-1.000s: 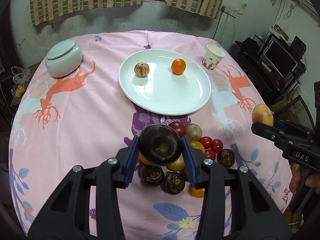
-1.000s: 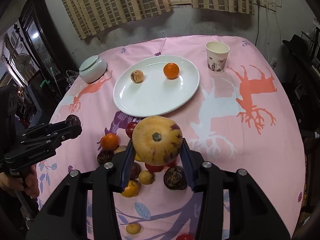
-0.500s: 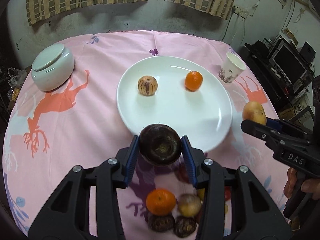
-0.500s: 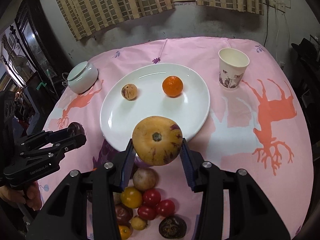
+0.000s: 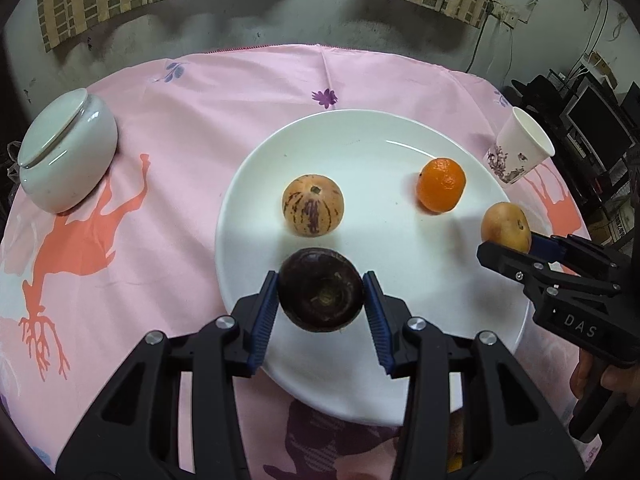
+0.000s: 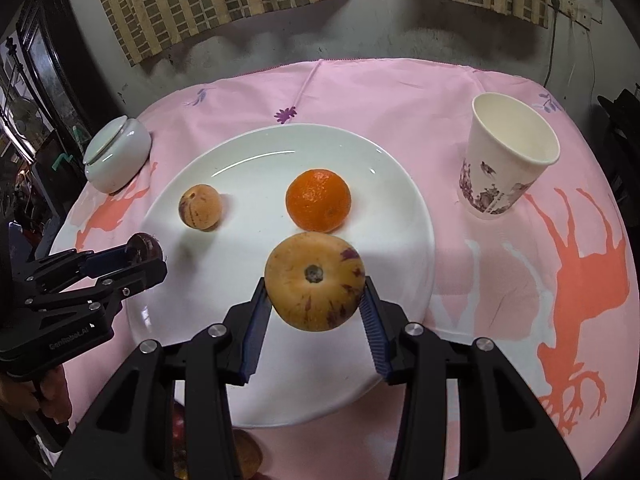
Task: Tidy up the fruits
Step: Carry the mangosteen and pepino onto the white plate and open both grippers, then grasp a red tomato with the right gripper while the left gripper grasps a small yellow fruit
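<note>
Left gripper [image 5: 321, 299] is clamped on a dark purple fruit [image 5: 321, 295] at the plate's [image 5: 360, 136] 6 o'clock. Right gripper [image 6: 314, 295] is clamped on a yellow fruit [image 6: 315, 281]. Risk: either round fruit, once released, may roll off the rim or strike the 2 fruits already plated.

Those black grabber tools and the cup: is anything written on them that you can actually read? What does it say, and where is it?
"DAS": pale raised letters on the black body of the right gripper, seen from the left wrist view.
"GenRobot.AI": small grey lettering on the black body of the left gripper, seen from the right wrist view; the reading is a little uncertain.
Paper cup: a purple printed picture only; no words can be made out.
Nothing else shows readable text.
</note>
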Action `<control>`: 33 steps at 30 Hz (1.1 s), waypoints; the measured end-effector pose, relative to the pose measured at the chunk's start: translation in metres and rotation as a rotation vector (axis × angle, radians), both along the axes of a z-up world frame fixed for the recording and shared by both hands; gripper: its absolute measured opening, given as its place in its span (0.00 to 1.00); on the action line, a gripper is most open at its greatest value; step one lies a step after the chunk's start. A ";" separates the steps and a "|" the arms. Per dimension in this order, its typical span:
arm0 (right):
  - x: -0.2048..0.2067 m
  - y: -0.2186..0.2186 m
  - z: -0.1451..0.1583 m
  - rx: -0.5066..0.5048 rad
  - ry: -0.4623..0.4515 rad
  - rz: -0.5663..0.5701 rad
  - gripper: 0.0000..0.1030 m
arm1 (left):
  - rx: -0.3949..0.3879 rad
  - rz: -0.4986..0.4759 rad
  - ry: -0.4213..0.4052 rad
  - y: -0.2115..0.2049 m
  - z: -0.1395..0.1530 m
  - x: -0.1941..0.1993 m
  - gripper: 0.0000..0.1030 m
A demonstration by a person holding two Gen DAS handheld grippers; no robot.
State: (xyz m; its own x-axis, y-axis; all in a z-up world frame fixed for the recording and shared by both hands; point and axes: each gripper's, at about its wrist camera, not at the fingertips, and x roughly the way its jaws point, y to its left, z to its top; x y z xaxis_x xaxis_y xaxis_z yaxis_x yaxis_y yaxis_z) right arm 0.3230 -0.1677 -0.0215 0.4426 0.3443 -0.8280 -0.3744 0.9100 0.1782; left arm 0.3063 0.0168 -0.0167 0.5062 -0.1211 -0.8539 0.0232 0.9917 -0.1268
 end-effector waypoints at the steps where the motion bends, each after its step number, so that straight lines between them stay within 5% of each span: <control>1: 0.004 0.000 -0.004 0.001 0.004 -0.002 0.44 | 0.003 0.000 0.002 0.000 -0.003 0.003 0.42; 13: 0.025 0.006 -0.024 -0.023 0.037 -0.021 0.44 | 0.006 0.028 0.029 0.007 -0.022 0.026 0.42; 16: 0.027 0.004 -0.022 -0.009 0.033 -0.042 0.47 | 0.007 0.031 0.019 0.007 -0.020 0.028 0.49; 19: 0.023 -0.001 -0.017 0.005 0.012 -0.069 0.63 | 0.013 0.029 -0.002 0.005 -0.012 0.024 0.62; 33: -0.041 -0.038 0.011 0.044 0.019 -0.137 0.64 | -0.013 0.085 -0.035 0.021 0.037 -0.045 0.82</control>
